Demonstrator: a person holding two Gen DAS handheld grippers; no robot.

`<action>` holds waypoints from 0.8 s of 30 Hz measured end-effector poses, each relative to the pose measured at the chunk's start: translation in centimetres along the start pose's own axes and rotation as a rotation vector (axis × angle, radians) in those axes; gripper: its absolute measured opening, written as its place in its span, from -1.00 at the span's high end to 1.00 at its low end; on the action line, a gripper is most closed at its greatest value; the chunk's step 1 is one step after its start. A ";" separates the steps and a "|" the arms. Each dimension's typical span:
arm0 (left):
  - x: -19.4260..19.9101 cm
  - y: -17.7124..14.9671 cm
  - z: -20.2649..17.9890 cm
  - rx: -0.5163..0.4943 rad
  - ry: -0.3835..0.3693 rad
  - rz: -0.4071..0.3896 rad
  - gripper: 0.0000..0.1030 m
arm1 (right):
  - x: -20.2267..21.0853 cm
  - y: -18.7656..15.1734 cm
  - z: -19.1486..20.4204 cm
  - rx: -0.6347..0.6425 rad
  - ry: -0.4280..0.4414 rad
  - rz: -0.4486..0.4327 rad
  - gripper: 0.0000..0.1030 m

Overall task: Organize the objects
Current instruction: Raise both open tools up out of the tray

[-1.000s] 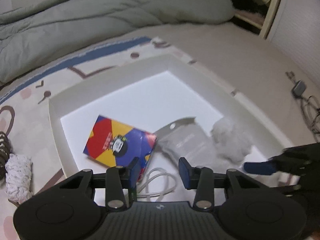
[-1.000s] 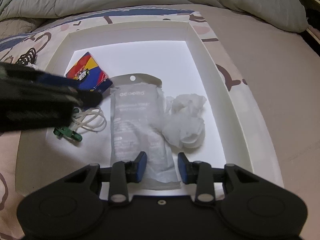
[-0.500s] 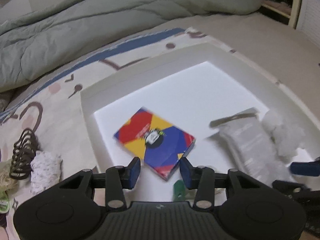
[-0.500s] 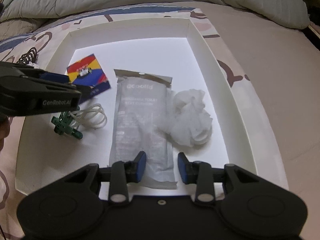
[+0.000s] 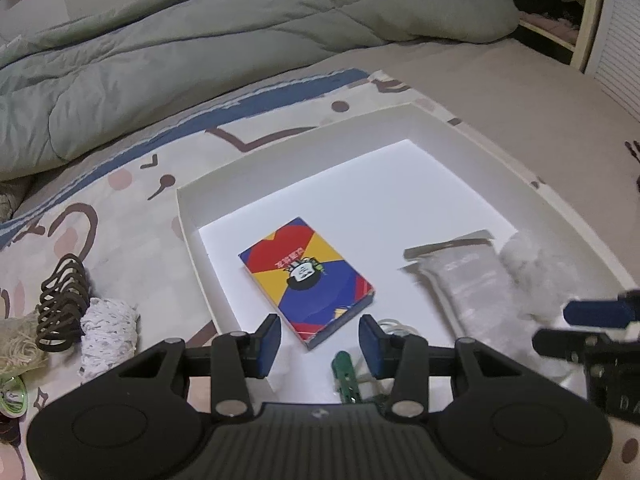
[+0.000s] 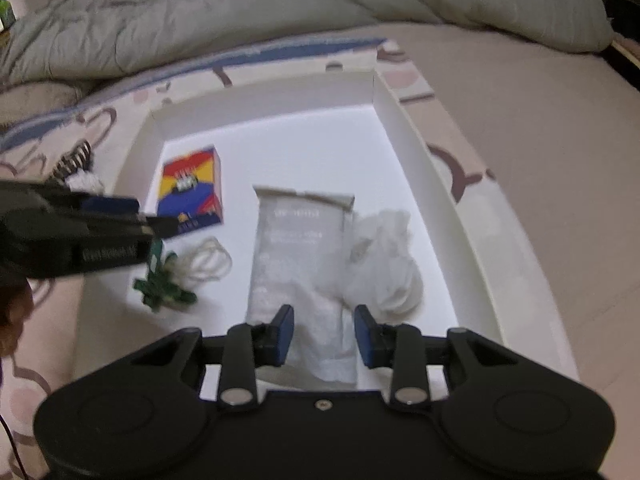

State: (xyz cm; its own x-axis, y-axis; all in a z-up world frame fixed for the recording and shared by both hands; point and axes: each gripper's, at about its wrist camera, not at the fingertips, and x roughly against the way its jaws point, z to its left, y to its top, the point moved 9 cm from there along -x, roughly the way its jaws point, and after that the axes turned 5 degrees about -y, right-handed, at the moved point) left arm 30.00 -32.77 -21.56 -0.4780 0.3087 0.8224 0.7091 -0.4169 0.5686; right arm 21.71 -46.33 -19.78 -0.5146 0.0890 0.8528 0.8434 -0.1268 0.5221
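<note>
Both the left gripper (image 5: 319, 338) and right gripper (image 6: 323, 334) hover spread and empty over one white tray (image 5: 472, 148) holding one colourful box (image 5: 306, 280), one grey pouch (image 6: 298, 248), one white wad (image 6: 384, 256) and one green clip (image 6: 162, 286).

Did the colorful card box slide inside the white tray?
Cannot tell. In the right view the card box stays near the tray's far-left corner, beside the gray pouch; any shift looks like camera motion.

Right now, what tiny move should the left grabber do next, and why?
Probably swing the left gripper left toward the brown hair ties and white scrunchie. They lie on the bedspread outside the white box, while the colorful card box and pouch already sit inside. Its jaws are open and hold nothing.
</note>
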 end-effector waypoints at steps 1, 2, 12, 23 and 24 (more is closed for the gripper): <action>0.5 0.1 -0.2 -0.002 -0.004 -0.003 0.13 | 0.5 0.3 0.0 -0.007 0.001 -0.011 0.34; 0.9 0.1 -0.3 -0.002 -0.006 -0.006 0.13 | 0.9 0.6 0.0 -0.012 0.000 -0.022 0.33; 5.0 0.3 -0.5 0.017 -0.010 -0.039 -0.06 | 4.9 2.1 -0.1 -0.045 -0.029 -0.120 0.23; 9.7 -0.1 1.5 0.029 0.028 -0.114 -0.75 | 7.3 2.7 -0.5 -0.097 -0.107 -0.190 -0.33; 10.1 -0.2 1.7 0.034 0.031 -0.117 -0.76 | 7.5 2.7 -0.5 -0.100 -0.111 -0.195 -0.39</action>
State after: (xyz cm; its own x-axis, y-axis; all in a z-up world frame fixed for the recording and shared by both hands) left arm 25.92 -28.17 -13.42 -0.5737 0.3267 0.7510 0.6648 -0.3499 0.6600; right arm 20.05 -46.48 -11.94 -0.6414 0.2288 0.7323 0.7074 -0.1932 0.6799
